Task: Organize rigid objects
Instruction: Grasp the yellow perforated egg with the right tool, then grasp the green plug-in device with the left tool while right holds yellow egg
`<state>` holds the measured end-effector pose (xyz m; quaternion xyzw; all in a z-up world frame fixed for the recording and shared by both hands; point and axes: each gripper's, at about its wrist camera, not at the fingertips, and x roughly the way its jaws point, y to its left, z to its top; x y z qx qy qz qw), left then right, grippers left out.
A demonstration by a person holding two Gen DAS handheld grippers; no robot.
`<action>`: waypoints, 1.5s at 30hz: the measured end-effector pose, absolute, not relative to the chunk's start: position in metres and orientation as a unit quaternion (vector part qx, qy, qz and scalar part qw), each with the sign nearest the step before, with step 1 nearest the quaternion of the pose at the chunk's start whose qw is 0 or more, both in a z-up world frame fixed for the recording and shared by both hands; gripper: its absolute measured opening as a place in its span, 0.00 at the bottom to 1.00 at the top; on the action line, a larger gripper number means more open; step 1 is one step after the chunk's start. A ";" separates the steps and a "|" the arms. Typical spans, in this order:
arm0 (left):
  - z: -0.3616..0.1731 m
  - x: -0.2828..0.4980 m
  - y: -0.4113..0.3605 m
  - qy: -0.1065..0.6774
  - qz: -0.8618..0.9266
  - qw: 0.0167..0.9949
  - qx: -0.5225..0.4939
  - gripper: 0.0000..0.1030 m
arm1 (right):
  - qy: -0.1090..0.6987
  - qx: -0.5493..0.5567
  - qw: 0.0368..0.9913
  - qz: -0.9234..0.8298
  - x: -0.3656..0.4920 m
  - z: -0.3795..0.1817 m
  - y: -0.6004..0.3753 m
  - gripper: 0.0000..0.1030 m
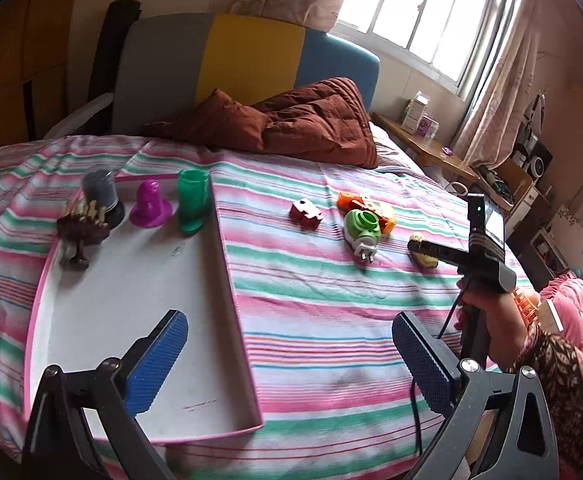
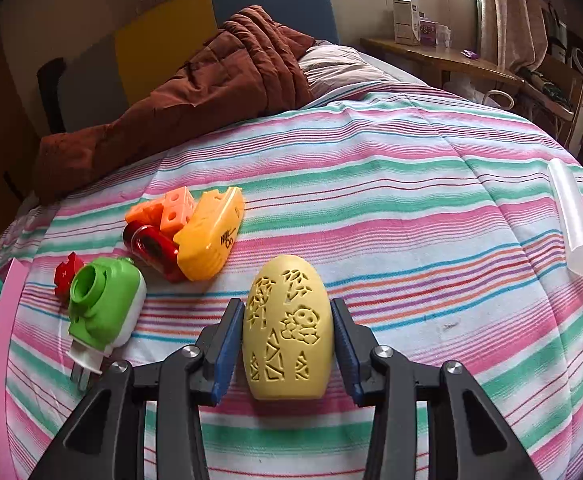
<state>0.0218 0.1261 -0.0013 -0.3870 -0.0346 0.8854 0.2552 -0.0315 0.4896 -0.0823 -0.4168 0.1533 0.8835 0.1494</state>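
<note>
A yellow carved egg-shaped object (image 2: 287, 324) lies on the striped bedspread between my right gripper's (image 2: 287, 316) blue pads; both pads sit at its sides, so the jaws are shut on it. In the left wrist view the right gripper (image 1: 423, 250) covers most of the egg. To its left lie a green-and-white plug device (image 2: 105, 312), a red cylinder (image 2: 153, 246), an orange-yellow toy (image 2: 209, 240) and a small red piece (image 2: 67, 274). My left gripper (image 1: 291, 344) is open and empty above the white tray (image 1: 139, 320), which holds a green cup (image 1: 191, 200), a purple cone (image 1: 150, 204), a dark jar (image 1: 101, 194) and a brown stand (image 1: 81, 228).
A brown quilt (image 1: 291, 120) is heaped at the bed's head. A white tube (image 2: 573, 220) lies on the bedspread at far right. A wooden side table (image 1: 423, 140) with boxes stands beyond the bed under the window.
</note>
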 end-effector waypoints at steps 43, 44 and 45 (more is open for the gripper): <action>-0.082 -0.118 0.348 0.100 0.847 0.262 -0.451 0.81 | 0.126 -0.389 0.187 0.893 0.001 -0.089 0.476 0.40; -0.083 -0.119 0.349 0.097 0.845 0.264 -0.454 0.77 | 0.126 -0.388 0.187 0.893 0.001 -0.089 0.476 0.40; -0.085 -0.119 0.350 0.093 0.844 0.267 -0.456 0.76 | 0.127 -0.388 0.187 0.894 0.001 -0.089 0.477 0.40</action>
